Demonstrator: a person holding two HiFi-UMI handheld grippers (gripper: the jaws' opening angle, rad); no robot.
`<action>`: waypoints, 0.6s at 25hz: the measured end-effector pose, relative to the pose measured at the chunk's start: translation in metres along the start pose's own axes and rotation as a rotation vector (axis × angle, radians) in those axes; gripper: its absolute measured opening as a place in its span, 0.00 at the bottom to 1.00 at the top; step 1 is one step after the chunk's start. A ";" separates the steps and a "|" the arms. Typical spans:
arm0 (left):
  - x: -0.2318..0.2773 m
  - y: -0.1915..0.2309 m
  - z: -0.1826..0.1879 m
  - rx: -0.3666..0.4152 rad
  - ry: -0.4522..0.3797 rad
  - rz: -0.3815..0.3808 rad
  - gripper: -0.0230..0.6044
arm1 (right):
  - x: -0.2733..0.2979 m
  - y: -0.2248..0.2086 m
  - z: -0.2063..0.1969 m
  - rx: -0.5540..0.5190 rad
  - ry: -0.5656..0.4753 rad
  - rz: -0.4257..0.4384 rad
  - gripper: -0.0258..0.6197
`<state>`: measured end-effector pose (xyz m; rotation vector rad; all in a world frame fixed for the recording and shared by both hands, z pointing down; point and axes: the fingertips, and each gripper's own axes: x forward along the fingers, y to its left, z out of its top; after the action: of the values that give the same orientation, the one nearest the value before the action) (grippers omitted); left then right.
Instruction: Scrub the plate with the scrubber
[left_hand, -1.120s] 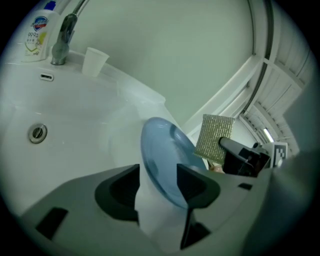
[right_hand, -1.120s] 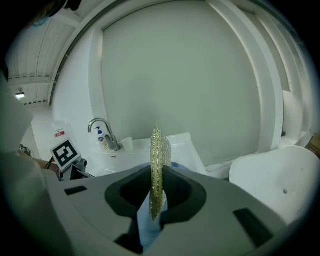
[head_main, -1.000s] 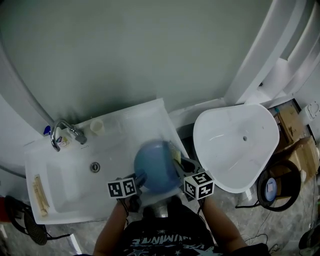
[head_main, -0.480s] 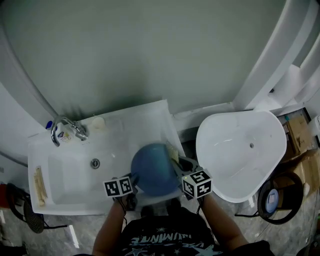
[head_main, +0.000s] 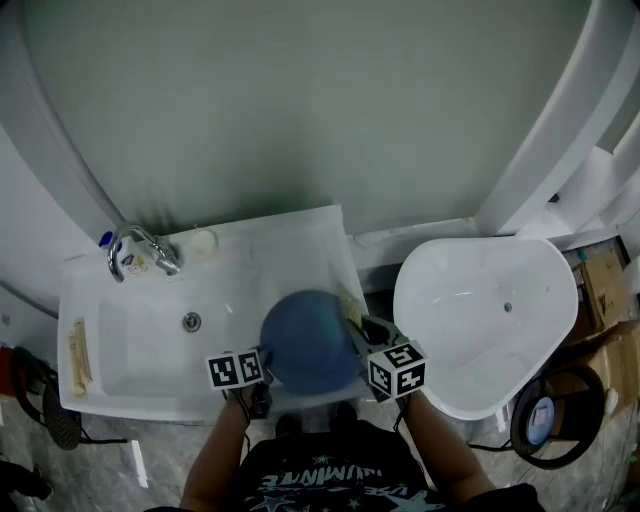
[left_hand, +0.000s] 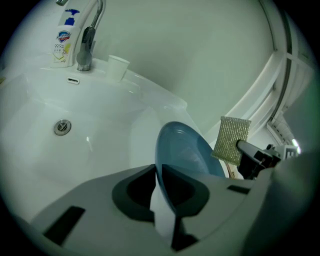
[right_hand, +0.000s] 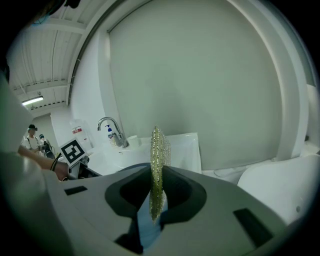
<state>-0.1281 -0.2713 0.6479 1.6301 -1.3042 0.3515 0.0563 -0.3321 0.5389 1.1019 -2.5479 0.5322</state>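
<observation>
The left hand-held gripper (left_hand: 161, 175) is closing its jaws on the rim of the blue plate (left_hand: 182, 150), which stands on edge over the right end of the sink (head_main: 130, 340). The right hand-held gripper (right_hand: 156, 200) is clamped on the scrubber (right_hand: 156, 165), just beside the plate. Scrubbing seems about to start: the next move calls for pressing the scrubber's flat face onto the plate, with the rim gripped firmly.

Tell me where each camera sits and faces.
Head view: on the person's head, looking down on sink, plate, left gripper, right gripper, forearms.
Left gripper view: on left gripper, along jaws closing on the plate, toward faucet.
Right gripper view: on right gripper, along jaws clamping the scrubber.
Shared: both gripper views show scrubber and faucet.
</observation>
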 end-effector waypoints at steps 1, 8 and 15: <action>0.000 0.001 0.000 -0.026 -0.004 -0.002 0.11 | 0.000 0.000 0.000 -0.004 0.001 0.003 0.15; -0.006 0.004 0.005 -0.113 -0.051 0.000 0.09 | -0.004 0.005 0.001 -0.035 0.004 0.029 0.15; -0.014 -0.008 0.014 -0.110 -0.090 -0.035 0.09 | -0.007 0.015 0.000 -0.074 0.010 0.059 0.15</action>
<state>-0.1309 -0.2753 0.6269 1.5886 -1.3367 0.1840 0.0495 -0.3181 0.5326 0.9991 -2.5765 0.4522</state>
